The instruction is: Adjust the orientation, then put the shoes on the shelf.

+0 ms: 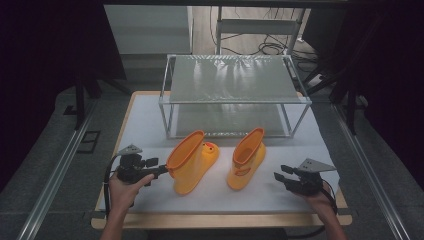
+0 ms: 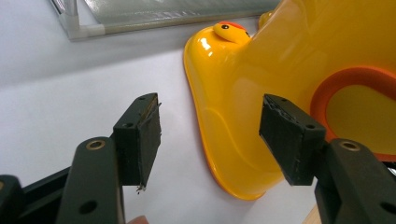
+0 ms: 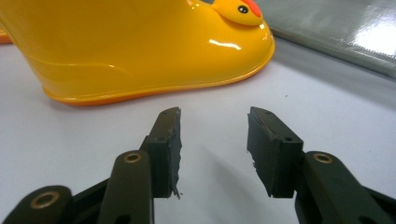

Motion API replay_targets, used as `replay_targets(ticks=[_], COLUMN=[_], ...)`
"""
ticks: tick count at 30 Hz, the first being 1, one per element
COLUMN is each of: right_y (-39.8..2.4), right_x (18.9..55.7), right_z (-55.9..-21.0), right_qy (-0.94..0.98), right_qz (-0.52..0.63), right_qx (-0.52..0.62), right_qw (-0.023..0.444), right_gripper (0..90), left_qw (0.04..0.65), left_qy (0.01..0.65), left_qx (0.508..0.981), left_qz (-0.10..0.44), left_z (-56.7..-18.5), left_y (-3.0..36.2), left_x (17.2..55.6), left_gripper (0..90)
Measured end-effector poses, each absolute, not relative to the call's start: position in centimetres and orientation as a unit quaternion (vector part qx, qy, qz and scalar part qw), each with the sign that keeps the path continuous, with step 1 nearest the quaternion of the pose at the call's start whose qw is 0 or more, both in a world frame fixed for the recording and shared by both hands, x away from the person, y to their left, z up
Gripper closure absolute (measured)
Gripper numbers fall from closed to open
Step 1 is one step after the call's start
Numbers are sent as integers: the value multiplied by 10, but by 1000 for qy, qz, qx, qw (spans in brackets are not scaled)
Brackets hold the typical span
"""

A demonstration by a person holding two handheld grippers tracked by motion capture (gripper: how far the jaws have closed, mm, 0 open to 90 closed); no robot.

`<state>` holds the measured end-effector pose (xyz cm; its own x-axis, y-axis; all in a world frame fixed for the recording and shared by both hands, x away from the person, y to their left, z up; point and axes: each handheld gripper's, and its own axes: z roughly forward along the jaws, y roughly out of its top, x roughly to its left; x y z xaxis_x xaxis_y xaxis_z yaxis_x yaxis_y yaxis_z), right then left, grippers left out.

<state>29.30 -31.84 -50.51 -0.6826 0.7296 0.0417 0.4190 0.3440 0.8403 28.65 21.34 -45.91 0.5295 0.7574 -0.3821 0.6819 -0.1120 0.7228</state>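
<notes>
A low metal two-tier shelf rack [image 1: 235,95] is seen at the far side of the white table [image 1: 150,115], and two yellow rubber rain boots with orange rims are stood upright in front of it, side by side but apart. The left boot [image 1: 191,161], with a duck face on its toe, is placed nearest the left gripper [image 1: 159,169]; in the left gripper view the jaws are held wide apart, one pad [image 2: 289,137] lying just beside the boot's shaft below its orange rim, and nothing is clamped. The right boot [image 1: 246,159] is stood free, and the right gripper [image 1: 281,176] is held a little way off it, its jaws parted and empty over bare table in the right gripper view. The step in hand is judged to be the approach to a grasp on the left boot, probably so that the pair can be moved to the rack. For the next move, the left jaws would need to be brought astride the shaft wall at the rim and closed firmly, since the glossy rubber may slip or buckle.
</notes>
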Motion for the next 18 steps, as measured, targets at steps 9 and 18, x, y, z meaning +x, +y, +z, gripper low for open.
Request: replay_targets(ticks=[9,18], right_y=[-321,-321], right_x=[294,295], right_z=[-504,-506], right_qy=[796,796], right_qz=[448,443], right_qx=[366,371], right_qw=[178,177], right_gripper=[524,522], left_qw=[474,490], left_qy=[476,452], left_qx=[740,745], left_qz=[29,4], left_z=[-446,-409], left_y=[218,229], left_x=[286,288], left_gripper=[388,412])
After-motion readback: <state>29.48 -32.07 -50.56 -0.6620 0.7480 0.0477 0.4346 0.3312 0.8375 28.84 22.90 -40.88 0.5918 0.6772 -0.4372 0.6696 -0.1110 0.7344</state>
